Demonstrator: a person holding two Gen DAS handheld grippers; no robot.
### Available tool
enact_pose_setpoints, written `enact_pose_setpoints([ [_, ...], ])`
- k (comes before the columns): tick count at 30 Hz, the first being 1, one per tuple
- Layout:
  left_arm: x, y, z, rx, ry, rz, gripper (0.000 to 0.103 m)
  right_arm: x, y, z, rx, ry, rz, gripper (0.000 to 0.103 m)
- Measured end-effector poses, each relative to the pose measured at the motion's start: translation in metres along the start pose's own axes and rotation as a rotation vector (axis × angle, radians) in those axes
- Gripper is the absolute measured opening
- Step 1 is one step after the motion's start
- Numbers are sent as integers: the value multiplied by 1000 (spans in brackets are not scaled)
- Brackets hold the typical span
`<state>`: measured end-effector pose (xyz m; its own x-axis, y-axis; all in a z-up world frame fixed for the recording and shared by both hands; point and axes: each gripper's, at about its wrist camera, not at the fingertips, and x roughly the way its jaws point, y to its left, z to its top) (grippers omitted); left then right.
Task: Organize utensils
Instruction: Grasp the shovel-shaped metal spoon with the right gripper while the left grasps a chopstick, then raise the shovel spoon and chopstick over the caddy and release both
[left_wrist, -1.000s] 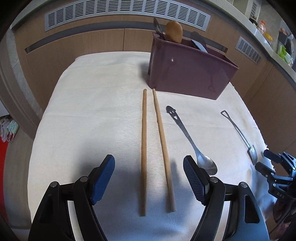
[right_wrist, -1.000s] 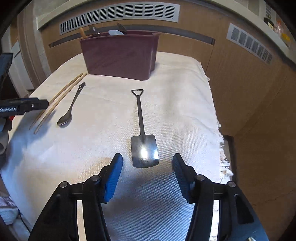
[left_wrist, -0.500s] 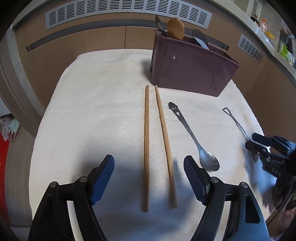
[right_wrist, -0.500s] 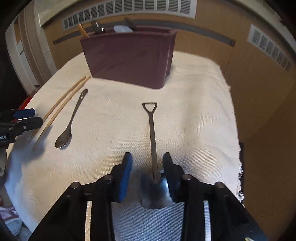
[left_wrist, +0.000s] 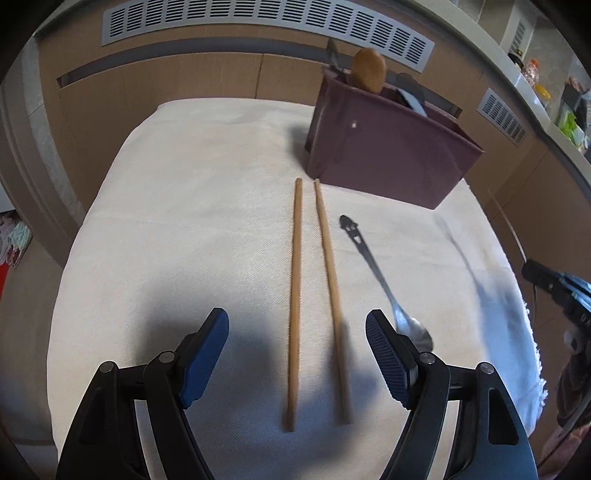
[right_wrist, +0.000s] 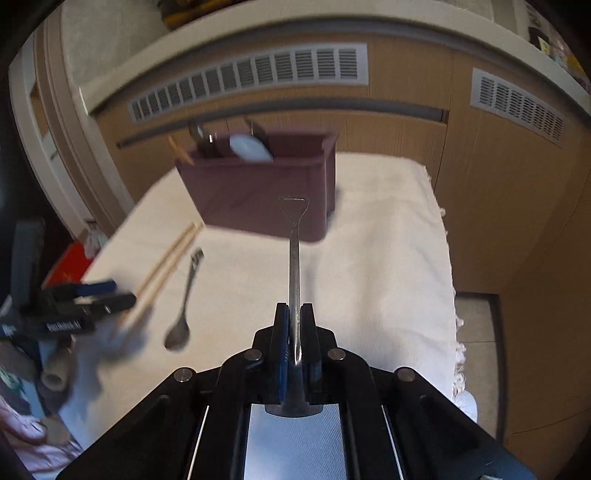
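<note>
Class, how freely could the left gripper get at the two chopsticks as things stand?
Probably yes: the left gripper is open with both chopsticks lying between its fingers, nothing over them. The spoon lies just outside its right finger.

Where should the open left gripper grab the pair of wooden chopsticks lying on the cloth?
Grip the pair of wooden chopsticks at the near ends, coming straight down from above. They lie flat and almost parallel on the cream woven cloth, running lengthwise between the open left gripper's fingers, so closing should pinch both sticks together. Keep clear of the metal spoon bowl beside the right finger.
</note>
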<state>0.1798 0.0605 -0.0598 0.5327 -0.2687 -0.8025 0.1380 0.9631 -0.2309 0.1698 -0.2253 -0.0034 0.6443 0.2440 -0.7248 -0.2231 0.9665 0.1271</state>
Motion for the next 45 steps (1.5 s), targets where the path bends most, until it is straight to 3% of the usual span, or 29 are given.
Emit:
enact_pose_setpoints([
  [5,0,-11,14,37,15,-29,55,-8,4,6,17,-54,48,5],
  [9,18,-22,31,86,118,-50,32,-5,6,2,12,-55,67,5],
  [12,37,-33,45,136,211,-28,27,-1,2,-2,21,-46,80,5],
  [15,58,-47,56,222,303,41,21,1,-1,-6,24,-45,84,5],
  [20,79,-58,74,267,422,75,20,0,-3,-9,27,-53,94,5],
  [23,82,-68,74,312,432,104,16,2,-3,-9,39,-57,105,5],
  [25,77,-70,71,297,401,103,6,0,-2,-9,45,-65,109,5],
  [31,24,-64,41,133,103,-21,6,-12,0,-13,42,-81,109,5],
  [35,-14,-59,26,46,-32,-90,6,-23,1,-10,45,-101,90,5],
  [45,-109,-74,69,74,-341,-148,6,-73,25,22,-23,-244,47,5],
])
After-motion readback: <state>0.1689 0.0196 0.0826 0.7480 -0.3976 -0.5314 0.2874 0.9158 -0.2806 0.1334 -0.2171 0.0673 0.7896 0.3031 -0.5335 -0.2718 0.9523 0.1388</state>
